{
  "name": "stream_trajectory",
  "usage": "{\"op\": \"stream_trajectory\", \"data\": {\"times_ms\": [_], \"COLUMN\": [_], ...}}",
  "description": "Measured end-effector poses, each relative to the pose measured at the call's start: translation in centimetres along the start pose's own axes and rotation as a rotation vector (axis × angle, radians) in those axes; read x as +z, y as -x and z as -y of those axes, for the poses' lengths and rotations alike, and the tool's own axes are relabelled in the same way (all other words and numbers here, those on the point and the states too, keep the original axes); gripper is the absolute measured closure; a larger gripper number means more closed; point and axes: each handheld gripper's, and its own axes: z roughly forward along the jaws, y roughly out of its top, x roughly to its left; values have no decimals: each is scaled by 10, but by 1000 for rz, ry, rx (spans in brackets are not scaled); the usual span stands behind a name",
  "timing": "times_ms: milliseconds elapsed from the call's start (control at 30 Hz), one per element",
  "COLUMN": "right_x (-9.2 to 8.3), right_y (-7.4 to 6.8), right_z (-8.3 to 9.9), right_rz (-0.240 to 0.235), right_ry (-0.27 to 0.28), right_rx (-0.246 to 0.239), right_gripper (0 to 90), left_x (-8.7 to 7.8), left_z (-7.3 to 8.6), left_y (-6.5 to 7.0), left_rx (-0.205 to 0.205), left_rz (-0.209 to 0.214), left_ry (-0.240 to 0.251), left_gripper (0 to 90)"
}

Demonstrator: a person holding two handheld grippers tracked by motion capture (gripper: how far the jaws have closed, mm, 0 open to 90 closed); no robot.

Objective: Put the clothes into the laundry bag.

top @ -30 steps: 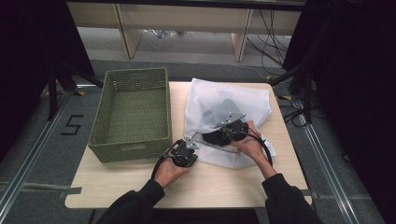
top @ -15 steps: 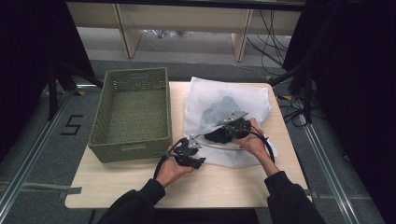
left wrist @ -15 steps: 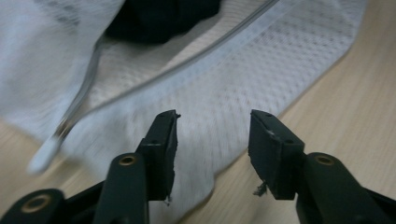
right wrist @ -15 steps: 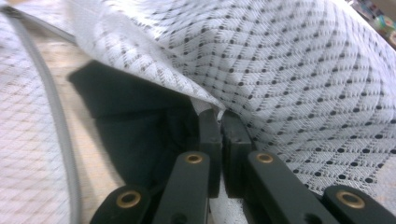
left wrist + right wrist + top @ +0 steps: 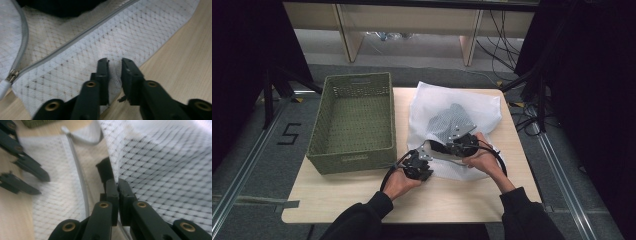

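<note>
the right gripper (image 5: 117, 187) is seen with its jaws pressed together on the upper layer of a white mesh laundry bag (image 5: 452, 112); the mesh is pinched between the pads and lifted into a slanted sheet along the right of the right gripper view. just left of those jaws the grey zipper (image 5: 80, 177) runs down the opened mouth of the bag, and a dark garment (image 5: 449, 122) is seen through the mesh in the high view.

the left gripper (image 5: 115, 72) is set over the near edge of the bag's lower layer, where mesh meets wood. its jaws have just been closing; a narrow gap is left between them, with a fold of mesh lying in it, and whether the pads press on the cloth cannot be told. the zipper pull (image 5: 10, 76) lies well to the left.

in the high view, the bag is spread on the right half of the wooden table (image 5: 337, 200), and both hands meet at its near left corner. a green woven basket (image 5: 352, 127) stands just beside it on the left.
</note>
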Motion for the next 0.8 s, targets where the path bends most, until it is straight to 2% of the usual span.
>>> {"op": "stream_trajectory", "data": {"times_ms": [33,67,100,167,200,233,267,467,533,600,633,667,700,767,800], "right_x": [4,8,11,16,19,21,23,32,33,34,33,31,31,28,27], "right_y": [-2,-2,-3,0,1,4,5,24,31,36,37,35,34,32,29], "right_z": [2,3,5,6,7,8,8,10,10,11,12,10,9,8,7], "right_rz": [-15,-19,-8,-3,7,22,38,149,157,167,149,170,169,148,168], "right_ry": [-19,-34,-52,-71,-75,-79,-78,-74,-92,-83,-84,-90,-91,-87,-87], "right_rx": [17,13,22,28,39,42,34,42,56,81,70,51,53,33,33], "right_gripper": [896,896,895,898,899,900,900,900,900,900,900,900,900,900,900], "left_x": [0,0,-1,-1,-1,-1,-1,-1,-1,-2,-2,-2,-2,-2,-1], "left_z": [0,0,0,1,1,1,1,1,2,1,1,1,1,1,1], "left_y": [0,-2,-1,-1,-1,-1,1,0,-1,0,0,0,0,0,1], "left_rx": [-12,-5,-25,-37,-25,-16,-31,-31,-34,-33,-22,-29,-34,-26,-28], "left_rz": [5,-7,8,-1,16,9,14,22,20,20,14,16,22,15,9], "left_ry": [-7,1,-7,-9,-8,-9,-10,-11,-12,-14,-22,-19,-18,-17,-19], "left_gripper": [821,848,868,882,883,884,885,885,884,881,881,881,881,881,881]}}
